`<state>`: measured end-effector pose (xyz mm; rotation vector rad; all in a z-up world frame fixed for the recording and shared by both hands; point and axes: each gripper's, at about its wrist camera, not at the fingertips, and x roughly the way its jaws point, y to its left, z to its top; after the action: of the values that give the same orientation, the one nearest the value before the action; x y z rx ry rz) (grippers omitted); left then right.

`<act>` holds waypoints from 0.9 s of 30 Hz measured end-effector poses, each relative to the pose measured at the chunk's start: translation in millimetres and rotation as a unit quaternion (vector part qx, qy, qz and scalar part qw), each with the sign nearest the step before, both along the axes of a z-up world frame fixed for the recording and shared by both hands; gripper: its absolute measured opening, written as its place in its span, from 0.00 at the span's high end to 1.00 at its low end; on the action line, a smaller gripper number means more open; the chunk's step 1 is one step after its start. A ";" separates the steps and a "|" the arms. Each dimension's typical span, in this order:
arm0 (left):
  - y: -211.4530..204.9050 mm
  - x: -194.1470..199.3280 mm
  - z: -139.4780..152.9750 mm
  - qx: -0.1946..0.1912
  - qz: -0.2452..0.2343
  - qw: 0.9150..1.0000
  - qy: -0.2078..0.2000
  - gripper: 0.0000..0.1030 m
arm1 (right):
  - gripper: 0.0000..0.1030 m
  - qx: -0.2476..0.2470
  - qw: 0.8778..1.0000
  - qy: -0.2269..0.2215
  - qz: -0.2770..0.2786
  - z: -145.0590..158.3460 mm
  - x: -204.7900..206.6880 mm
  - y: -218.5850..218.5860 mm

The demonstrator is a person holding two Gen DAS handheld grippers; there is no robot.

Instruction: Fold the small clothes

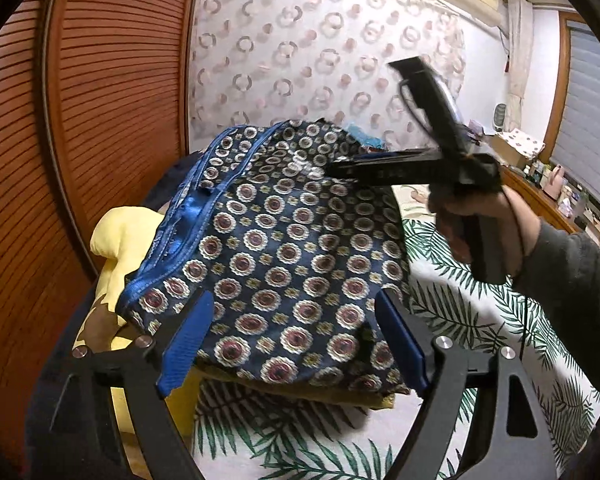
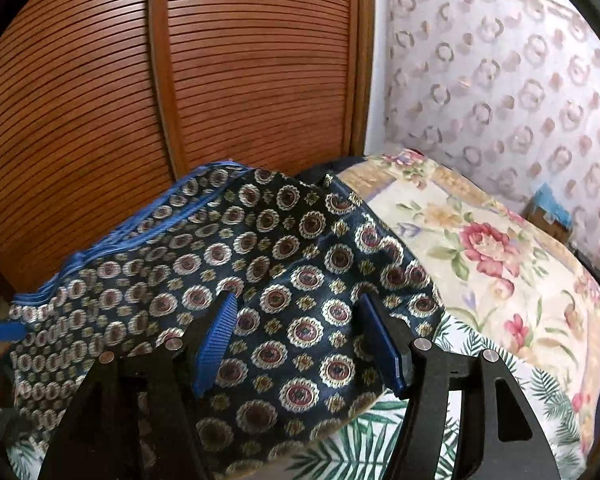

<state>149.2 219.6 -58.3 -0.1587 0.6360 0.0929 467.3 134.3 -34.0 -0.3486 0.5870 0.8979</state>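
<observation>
The dark blue patterned shorts [image 1: 283, 248] lie folded on a stack of clothes on the leaf-print sheet [image 1: 460, 312], their blue waistband [image 1: 187, 216] toward the wooden doors [image 1: 111, 92]. Both grippers tilt downward over them, left gripper [image 1: 291, 340] and right gripper [image 2: 300, 344] each with jaws apart, gripping nothing.

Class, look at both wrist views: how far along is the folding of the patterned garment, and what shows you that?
Done: the navy medallion-print garment lies on a pile over a yellow item, its blue waistband along the left edge.
In hand: nothing. The left gripper and right gripper are both open above the cloth.
Left: whether another fold is needed cannot be told; its edges look loose.
</observation>
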 end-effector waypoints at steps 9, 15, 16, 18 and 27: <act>-12.5 -18.2 15.4 0.026 0.004 0.999 -0.024 0.07 | 0.36 0.030 0.999 -0.004 -0.019 -6.8 -24.7 -12.6; -23.9 -33.9 26.0 0.046 0.007 0.998 -0.038 0.01 | 0.36 0.046 0.999 -0.012 -0.022 -1.6 -64.3 -38.2; -26.2 -35.2 26.7 0.048 0.007 0.998 -0.038 0.01 | 0.36 0.051 0.998 -0.012 -0.023 0.7 -72.9 -45.5; -33.6 -39.9 29.6 0.052 0.000 0.998 -0.039 0.01 | 0.36 0.055 0.998 -0.015 -0.025 2.7 -88.8 -55.5; -67.6 -62.0 35.5 0.053 -0.029 0.998 -0.035 0.01 | 0.31 0.080 0.996 -0.022 -0.041 14.5 -174.0 -114.8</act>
<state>87.2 152.0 -22.8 -0.0413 0.5639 0.0650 293.3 19.5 -19.4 -0.1966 0.4823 0.8510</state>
